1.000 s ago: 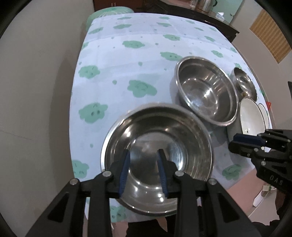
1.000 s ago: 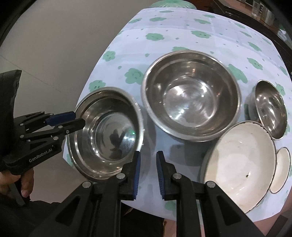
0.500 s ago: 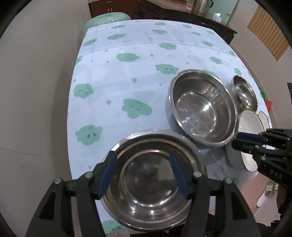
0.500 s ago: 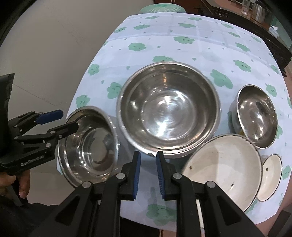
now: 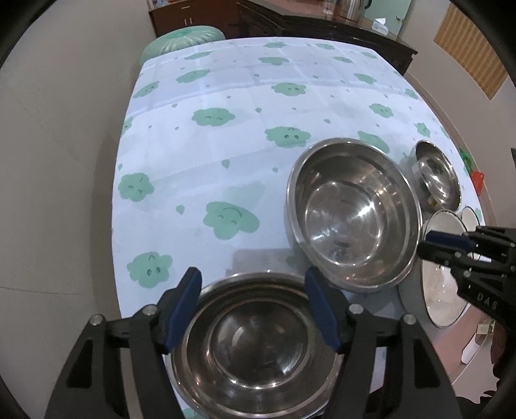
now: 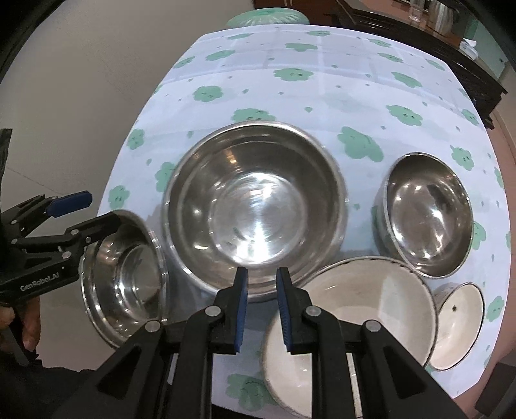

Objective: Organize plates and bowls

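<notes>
A medium steel bowl (image 5: 254, 348) (image 6: 122, 277) sits at the table's near left edge. My left gripper (image 5: 252, 277) (image 6: 100, 208) hovers over it, jaws wide and opening, pads clear of the rim. Beside it is a large steel bowl (image 5: 354, 212) (image 6: 254, 206). Further right stand a small steel bowl (image 5: 437, 177) (image 6: 425, 219), a white bowl (image 5: 445, 290) (image 6: 354, 322) and a small white dish (image 5: 469, 219) (image 6: 458, 319). My right gripper (image 6: 262, 274) (image 5: 422, 243) hangs over the large bowl's near rim, its pads a narrow gap apart with nothing between them.
The table (image 5: 225, 154) wears a pale blue cloth with green clouds; its far half is bare cloth. A green round stool (image 5: 183, 38) and a dark wooden cabinet (image 5: 290, 22) stand beyond the far end. Grey floor lies left. A person's hand (image 6: 29, 322) holds the left gripper.
The left jaws have spread wide and pulled back toward the near edge over the medium bowl. The right gripper has slid right, from beside the medium bowl to the large bowl's near rim.
</notes>
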### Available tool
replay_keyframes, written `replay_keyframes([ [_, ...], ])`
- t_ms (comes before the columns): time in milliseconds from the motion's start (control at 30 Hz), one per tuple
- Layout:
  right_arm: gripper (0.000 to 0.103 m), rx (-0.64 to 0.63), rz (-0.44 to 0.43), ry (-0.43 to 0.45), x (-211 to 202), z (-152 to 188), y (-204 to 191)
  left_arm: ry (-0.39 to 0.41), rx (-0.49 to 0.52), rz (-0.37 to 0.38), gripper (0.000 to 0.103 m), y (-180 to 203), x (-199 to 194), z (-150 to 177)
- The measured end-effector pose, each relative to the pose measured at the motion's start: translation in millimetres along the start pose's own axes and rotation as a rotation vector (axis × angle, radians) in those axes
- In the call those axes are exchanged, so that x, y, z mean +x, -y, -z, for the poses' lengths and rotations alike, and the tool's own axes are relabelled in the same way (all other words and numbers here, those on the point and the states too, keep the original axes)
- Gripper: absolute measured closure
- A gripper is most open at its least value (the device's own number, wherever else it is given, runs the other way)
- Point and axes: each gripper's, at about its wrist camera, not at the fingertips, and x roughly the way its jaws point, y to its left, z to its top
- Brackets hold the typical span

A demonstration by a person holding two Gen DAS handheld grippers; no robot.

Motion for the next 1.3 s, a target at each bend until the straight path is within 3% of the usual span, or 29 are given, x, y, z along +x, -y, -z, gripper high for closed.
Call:
replay_keyframes([
  [433, 0.079, 0.042, 0.066, 0.012, 9, -23, 47, -0.022, 0.038, -0.018, 0.035, 21, 19, -28],
  [533, 0.072, 0.035, 0.073, 0.002, 15, -28, 52, -0.033, 0.034, -0.017, 0.033, 23, 24, -33],
  [1300, 0.071, -0.018, 0.057, -0.029, 39, -43, 57, -0.118, 0.04, -0.02, 0.032, 33, 62, -43],
])
